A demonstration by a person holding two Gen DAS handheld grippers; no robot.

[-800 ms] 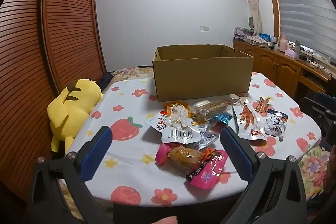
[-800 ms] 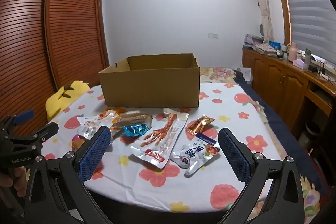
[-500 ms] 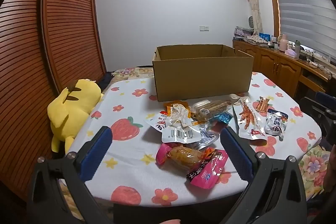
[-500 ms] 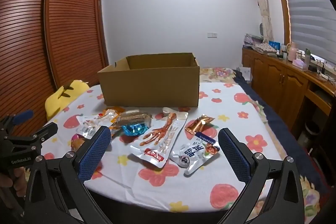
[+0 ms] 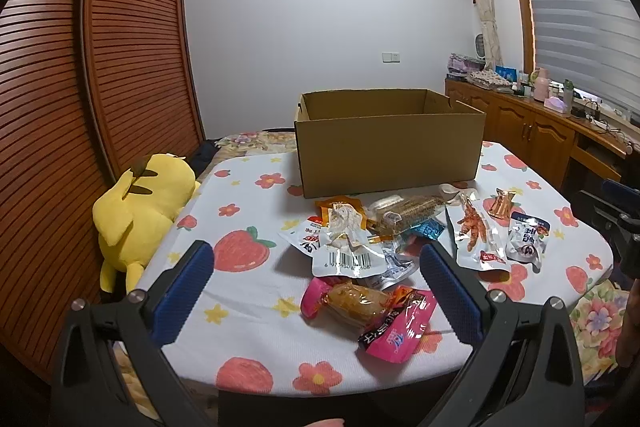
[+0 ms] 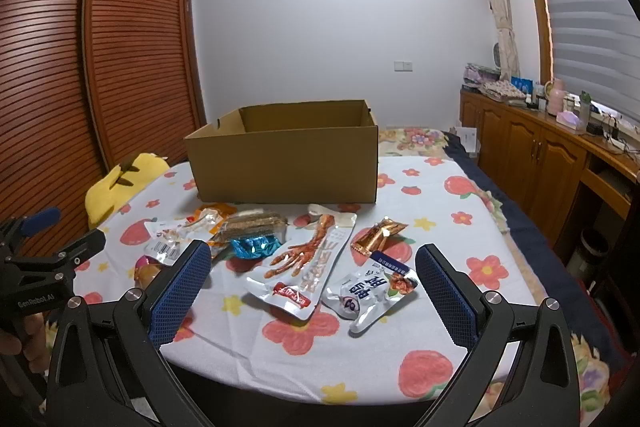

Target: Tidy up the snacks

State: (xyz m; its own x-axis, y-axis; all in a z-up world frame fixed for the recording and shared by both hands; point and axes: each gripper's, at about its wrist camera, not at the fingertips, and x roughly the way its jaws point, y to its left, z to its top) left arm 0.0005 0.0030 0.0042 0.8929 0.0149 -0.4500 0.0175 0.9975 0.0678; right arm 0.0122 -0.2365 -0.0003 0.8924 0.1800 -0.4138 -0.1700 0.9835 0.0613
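Nothing is picked up yet: the left gripper (image 5: 316,291) and right gripper (image 6: 314,287) hover with fingers spread wide over the snack packets (image 5: 400,243) scattered before the open cardboard box (image 5: 390,143), so the next move is probably closing on the nearest packet.

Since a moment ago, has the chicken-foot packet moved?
No. The chicken-foot packet lies at the same spot in front of the cardboard box.
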